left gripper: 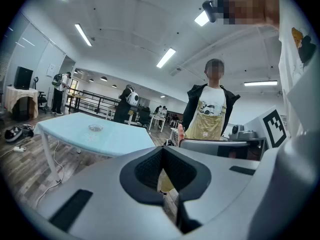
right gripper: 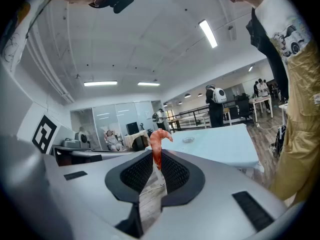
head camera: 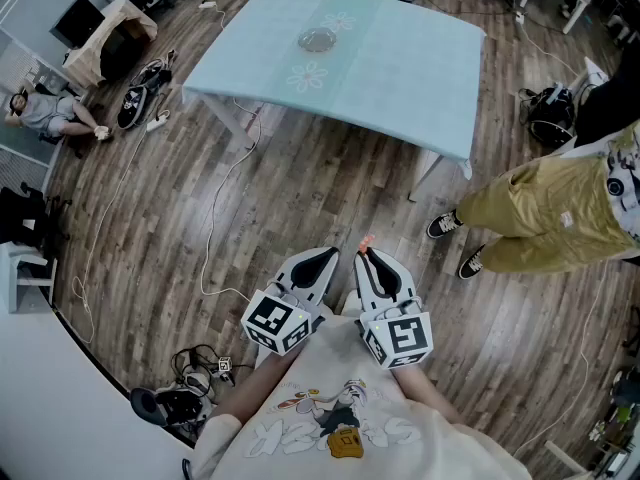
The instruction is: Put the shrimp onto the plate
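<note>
I hold the shrimp point(right gripper: 159, 143) pinched in my right gripper point(head camera: 367, 255), my left gripper point(head camera: 323, 261) closed on nothing, so next I carry it to the far plate point(head camera: 317, 40).

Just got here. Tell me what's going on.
A person stands back from the light-blue table, holding both tools close to the body. The right tool is shut on a shrimp, which pokes out past its tips. The left tool is shut and empty. The glass plate sits on the table, some way off.
</note>
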